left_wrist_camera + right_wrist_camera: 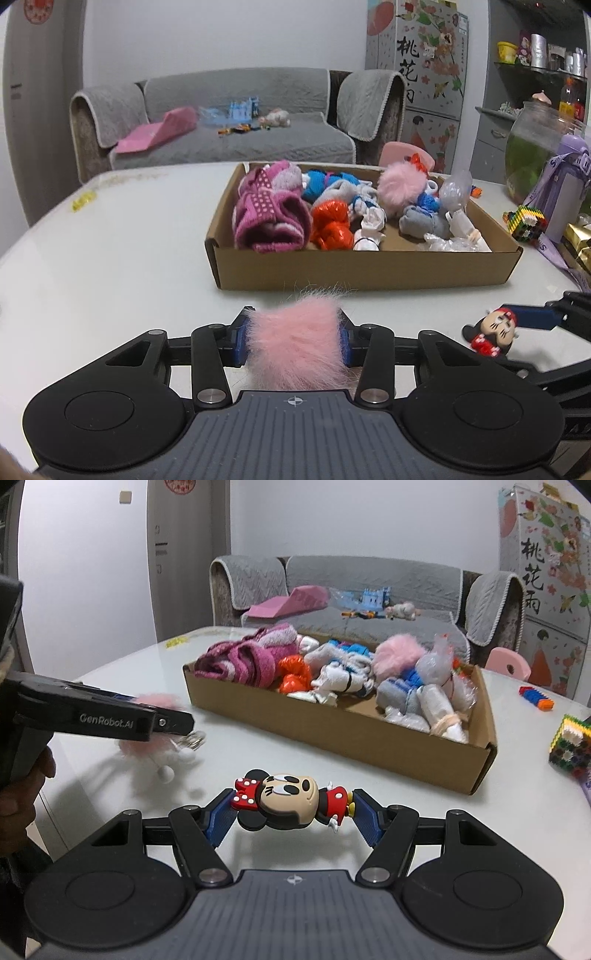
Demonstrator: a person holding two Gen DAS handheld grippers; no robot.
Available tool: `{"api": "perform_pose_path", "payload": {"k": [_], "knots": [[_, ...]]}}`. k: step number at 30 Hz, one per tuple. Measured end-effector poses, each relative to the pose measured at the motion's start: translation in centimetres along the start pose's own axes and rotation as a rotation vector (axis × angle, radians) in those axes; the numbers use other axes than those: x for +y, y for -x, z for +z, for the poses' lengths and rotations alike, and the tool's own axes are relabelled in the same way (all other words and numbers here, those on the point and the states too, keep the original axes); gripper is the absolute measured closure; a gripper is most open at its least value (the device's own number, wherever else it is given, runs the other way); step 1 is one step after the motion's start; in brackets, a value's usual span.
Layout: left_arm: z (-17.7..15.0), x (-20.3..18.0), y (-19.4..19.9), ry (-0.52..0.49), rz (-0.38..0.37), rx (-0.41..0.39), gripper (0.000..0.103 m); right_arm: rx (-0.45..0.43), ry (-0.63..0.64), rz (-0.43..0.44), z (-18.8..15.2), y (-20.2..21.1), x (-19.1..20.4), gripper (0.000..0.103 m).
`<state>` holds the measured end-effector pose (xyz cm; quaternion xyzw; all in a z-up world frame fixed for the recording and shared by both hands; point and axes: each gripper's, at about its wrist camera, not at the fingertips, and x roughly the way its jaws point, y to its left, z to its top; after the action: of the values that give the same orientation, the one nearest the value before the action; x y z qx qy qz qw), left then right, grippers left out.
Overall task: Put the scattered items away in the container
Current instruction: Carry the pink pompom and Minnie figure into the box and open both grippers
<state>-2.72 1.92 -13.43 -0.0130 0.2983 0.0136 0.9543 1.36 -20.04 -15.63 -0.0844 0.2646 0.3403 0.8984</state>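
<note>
A: What is being gripped by the left gripper (pixel 293 341)?

B: A pink pompom (pixel 295 343) is being squeezed between its 2 partly closed fingers, in front of the box (pixel 364 267).

A: And the right gripper (pixel 293 812)?

B: A mouse figure (pixel 288 801) is being pinched at bow and feet between fingers standing about half open, also in front of the box.

A: What is being kept in the box?

B: Socks (pixel 267 214), another pompom (pixel 400 186) and small toys are being held there, on the table (pixel 110 258).

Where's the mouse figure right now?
In the right wrist view the mouse figure sits clamped in the right claw, short of the cardboard box; the left wrist view shows it at lower right.
</note>
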Motion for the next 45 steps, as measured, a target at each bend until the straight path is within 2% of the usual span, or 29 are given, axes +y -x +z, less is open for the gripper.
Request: {"api": "perform_pose_path", "payload": {"k": [3,6,10,27,34,45], "knots": [[0.4,0.0,0.1,0.006,0.012,0.0,0.053,-0.021,-0.004,-0.001,0.5,0.5,-0.3,0.039],[0.9,-0.6,0.6,-0.029,0.041,-0.019,0.053,-0.046,-0.009,-0.005,1.0,1.1,-0.7,0.039],[1.8,-1.0,1.8,-0.03,0.017,-0.05,0.053,-0.075,-0.016,-0.013,1.7,1.7,-1.2,0.039],[5.1,-2.9,3.4,-0.094,0.032,-0.109,0.053,-0.165,-0.035,-0.028,4.2,3.2,-3.2,0.039],[8.1,-3.3,2.6,-0.106,0.026,-0.127,0.052,-0.207,-0.025,-0.043,6.3,3.0,-4.3,0.039],[14.5,-3.7,0.0,-0.111,0.023,-0.153,0.052,-0.271,0.028,-0.045,10.1,0.9,-6.5,0.039]]}}
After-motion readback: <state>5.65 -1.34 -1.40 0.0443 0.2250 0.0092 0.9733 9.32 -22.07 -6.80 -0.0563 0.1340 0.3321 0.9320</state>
